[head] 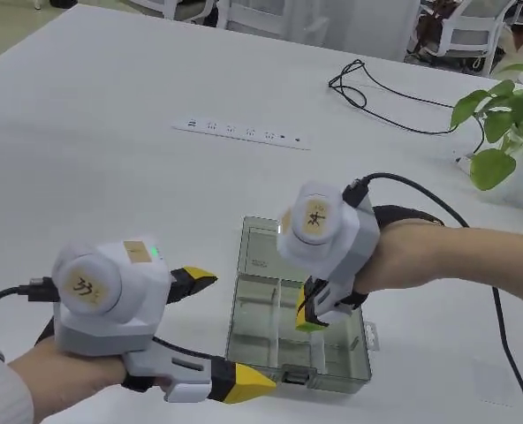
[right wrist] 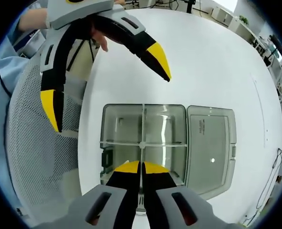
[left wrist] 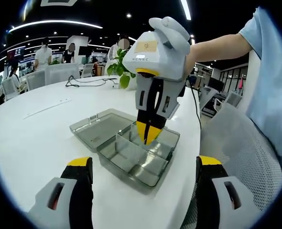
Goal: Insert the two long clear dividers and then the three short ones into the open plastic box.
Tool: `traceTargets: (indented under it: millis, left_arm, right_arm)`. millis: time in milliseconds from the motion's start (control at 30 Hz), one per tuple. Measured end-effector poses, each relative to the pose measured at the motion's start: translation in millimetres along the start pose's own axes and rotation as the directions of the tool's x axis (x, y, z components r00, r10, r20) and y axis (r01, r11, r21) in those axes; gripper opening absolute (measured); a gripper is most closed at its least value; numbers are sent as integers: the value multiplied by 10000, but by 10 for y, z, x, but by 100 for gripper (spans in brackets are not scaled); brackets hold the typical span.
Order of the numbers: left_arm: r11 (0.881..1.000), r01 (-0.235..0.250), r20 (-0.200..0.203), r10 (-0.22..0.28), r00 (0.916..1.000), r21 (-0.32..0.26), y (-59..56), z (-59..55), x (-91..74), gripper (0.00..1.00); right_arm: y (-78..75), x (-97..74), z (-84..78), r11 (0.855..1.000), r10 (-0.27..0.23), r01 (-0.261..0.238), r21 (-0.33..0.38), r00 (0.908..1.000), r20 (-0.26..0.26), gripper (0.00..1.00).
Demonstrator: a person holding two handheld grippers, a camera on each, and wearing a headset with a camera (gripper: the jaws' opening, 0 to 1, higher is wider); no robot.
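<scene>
While the right gripper [head: 307,322] pointed down into the open box [head: 253,318], its jaws were pinched almost together on the top edge of a clear divider [right wrist: 142,124] standing in the base. In the right gripper view this divider ran away from the yellow tips [right wrist: 141,168], parallel to the hinged side. A second divider [right wrist: 165,143] crossed it, splitting the box [right wrist: 119,124] into compartments. The lid [right wrist: 210,143] lay flat on the table, opened out beside the base.

Seen from the left gripper view, the right gripper [left wrist: 148,136] hung tip-down with its closed tips inside the box [left wrist: 126,164], near the middle. The lid [left wrist: 95,126] lay on the far side.

The left gripper [head: 222,329] hovered just beside the box's near left corner. Its jaws were spread wide and held nothing, and its own view [left wrist: 144,161] showed the two tips well apart with the box between them. It also came into the right gripper view [right wrist: 107,93], open, above the table edge.

In the head view the box sat near the front edge of the white table [head: 111,132], with its lid [head: 266,252] on the side away from the person. A white power strip [head: 239,132] lay farther back, well apart from the box. A black cable [head: 394,97] looped near the far right, and a leafy plant [head: 509,115] stood at the right edge.
</scene>
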State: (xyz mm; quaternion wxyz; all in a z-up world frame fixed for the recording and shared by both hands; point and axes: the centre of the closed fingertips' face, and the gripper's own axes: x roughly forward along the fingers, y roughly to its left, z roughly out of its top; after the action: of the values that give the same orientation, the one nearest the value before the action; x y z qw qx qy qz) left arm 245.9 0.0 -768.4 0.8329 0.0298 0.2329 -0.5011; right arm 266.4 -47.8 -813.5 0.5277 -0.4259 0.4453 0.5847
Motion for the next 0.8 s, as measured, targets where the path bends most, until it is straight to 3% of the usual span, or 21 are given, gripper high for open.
traceTargets:
  millis: [267,800]
  left_arm:
    - [10000,10,21,-10,10000,46,-3,21,13,91]
    - [9999,25,43,-26,10000,147,-23,43,25,91]
  right_arm:
    - [3,74,-19,9999,-123,122,-87,9998,-152,1]
    - [-8,67,-29,10000,-39,39,37,9999,-148,1]
